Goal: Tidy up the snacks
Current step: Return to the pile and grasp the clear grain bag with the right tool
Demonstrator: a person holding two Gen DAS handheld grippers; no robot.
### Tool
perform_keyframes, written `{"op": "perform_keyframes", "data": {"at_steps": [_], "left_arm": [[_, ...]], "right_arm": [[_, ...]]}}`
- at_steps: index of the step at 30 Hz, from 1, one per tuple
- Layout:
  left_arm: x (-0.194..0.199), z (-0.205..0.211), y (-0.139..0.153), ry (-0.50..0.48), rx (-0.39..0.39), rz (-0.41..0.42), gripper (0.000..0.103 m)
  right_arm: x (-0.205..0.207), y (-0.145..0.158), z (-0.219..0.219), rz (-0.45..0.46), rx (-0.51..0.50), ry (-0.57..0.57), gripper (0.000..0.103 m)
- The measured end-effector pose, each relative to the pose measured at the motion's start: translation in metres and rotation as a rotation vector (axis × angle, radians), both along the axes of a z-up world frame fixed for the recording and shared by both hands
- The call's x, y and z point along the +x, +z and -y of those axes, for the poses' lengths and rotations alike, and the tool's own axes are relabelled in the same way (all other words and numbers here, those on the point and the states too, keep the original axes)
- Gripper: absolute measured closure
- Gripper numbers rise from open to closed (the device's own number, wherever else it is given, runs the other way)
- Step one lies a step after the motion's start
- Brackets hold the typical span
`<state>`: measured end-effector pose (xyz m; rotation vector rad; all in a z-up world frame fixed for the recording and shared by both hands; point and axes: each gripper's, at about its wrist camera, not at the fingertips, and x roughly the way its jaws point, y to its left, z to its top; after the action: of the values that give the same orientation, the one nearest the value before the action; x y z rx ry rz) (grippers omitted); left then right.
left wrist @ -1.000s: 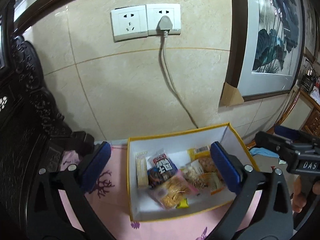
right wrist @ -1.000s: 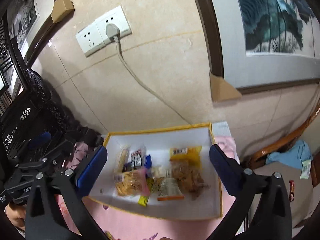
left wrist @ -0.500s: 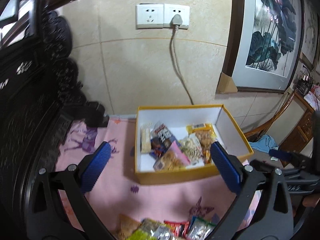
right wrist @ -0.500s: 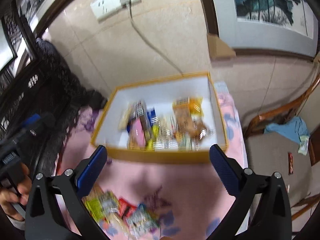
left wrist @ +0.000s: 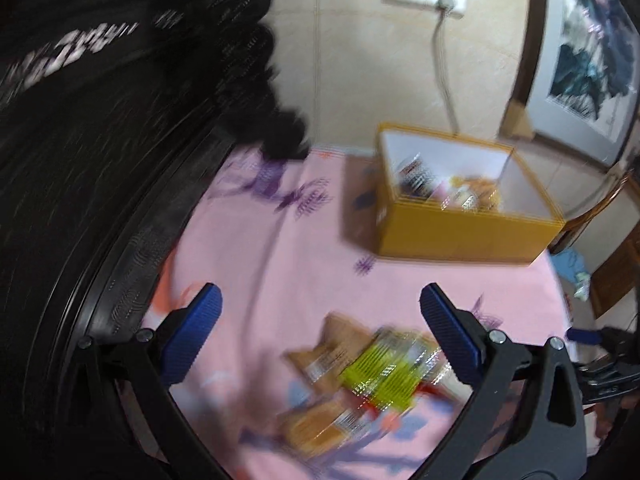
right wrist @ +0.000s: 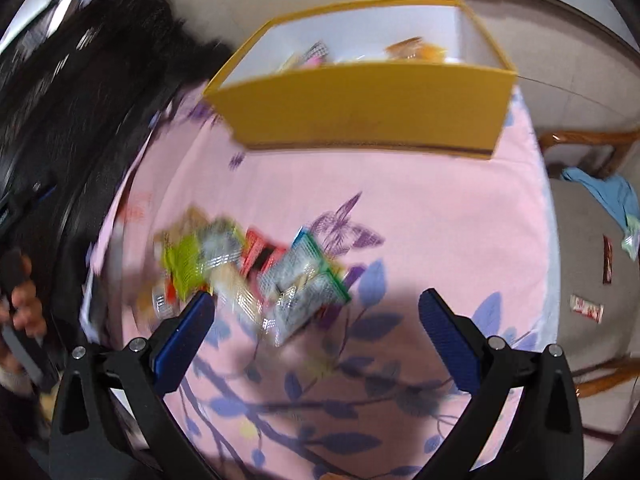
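A yellow box (left wrist: 460, 236) (right wrist: 360, 108) with white inner walls stands at the far end of the pink flowered cloth (left wrist: 288, 264) (right wrist: 420, 200) and holds several snack packets. A loose pile of snack packets (left wrist: 368, 384) (right wrist: 248, 276) lies on the cloth nearer to me, blurred by motion. My left gripper (left wrist: 320, 328) is open above the cloth, with the pile just under and between its blue pads. My right gripper (right wrist: 316, 332) is open too, its left pad beside the pile. Neither holds anything.
Dark carved wooden furniture (left wrist: 100, 120) (right wrist: 60, 80) lines the left side. A tiled wall with sockets and a plugged cable (left wrist: 440, 40) is behind the box. A framed painting (left wrist: 588, 60) hangs at right. A wooden chair (right wrist: 592, 148), blue cloth (right wrist: 608, 192) and stray wrappers (right wrist: 586, 308) lie right of the table.
Both grippers have pulled back and tilted down from the box toward the near pile of packets. The box now sits farther away; both views are motion-blurred.
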<state>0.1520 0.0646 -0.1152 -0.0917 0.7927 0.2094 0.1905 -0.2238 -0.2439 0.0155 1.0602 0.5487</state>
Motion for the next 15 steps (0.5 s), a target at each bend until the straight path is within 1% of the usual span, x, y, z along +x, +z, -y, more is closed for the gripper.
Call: {"op": "perform_keyframes", "data": {"at_steps": [3,6,8,10,12,14,15], "left_arm": [[-0.020,-0.012,-0.020,0.023,0.010,-0.058,0.002],[-0.034,-0.017,-0.035,0.032,0.011,-0.098,0.002],[-0.042,-0.019,-0.045,0.031,0.006,-0.121,0.002],[-0.047,-0.017,-0.057,0.034,0.010,-0.156,0.002],[-0.052,-0.015,-0.065,0.029,0.005,-0.178,0.002],[-0.058,-0.012,-0.071,0.025,0.004,-0.192,0.002],[-0.058,-0.010,-0.072,0.025,0.008,-0.198,0.002]], "right_arm": [[-0.016,-0.001,-0.013,0.077,-0.023,0.097,0.001],[-0.027,0.003,-0.030,0.165,-0.020,0.210,0.001],[-0.032,0.003,-0.046,0.222,-0.040,0.283,0.001],[-0.033,0.002,-0.064,0.252,-0.068,0.342,0.003],[-0.032,-0.003,-0.077,0.262,-0.078,0.389,0.005],[-0.030,-0.009,-0.090,0.262,-0.102,0.419,0.009],[-0.030,-0.012,-0.095,0.259,-0.113,0.429,0.014]]}}
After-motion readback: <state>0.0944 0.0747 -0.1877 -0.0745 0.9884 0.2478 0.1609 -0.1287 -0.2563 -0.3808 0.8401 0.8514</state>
